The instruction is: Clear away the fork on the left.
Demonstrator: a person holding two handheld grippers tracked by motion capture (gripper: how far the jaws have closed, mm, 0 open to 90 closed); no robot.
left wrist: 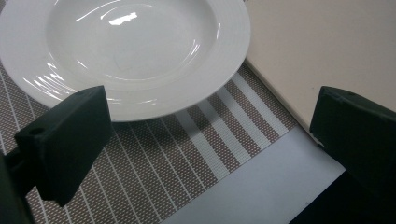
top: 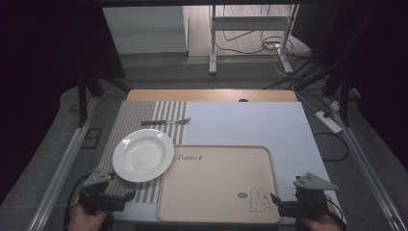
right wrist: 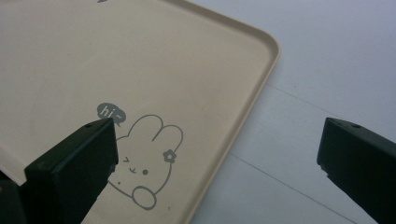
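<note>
The round white ceramic plate (top: 143, 155), with no long axis, lay flat, rim touching the beige rabbit-printed tray's (top: 219, 211) left edge. Left gripper (top: 115, 198) beside the plate and right gripper (top: 278, 201) at the tray's near corner both had empty jaws spread wide.

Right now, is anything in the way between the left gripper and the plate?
No, nothing visible. The left gripper is open and empty, just short of the plate. In the left gripper view, only bare striped mat lies between the jaws and the plate's near rim. The fork lies beyond the plate.
</note>
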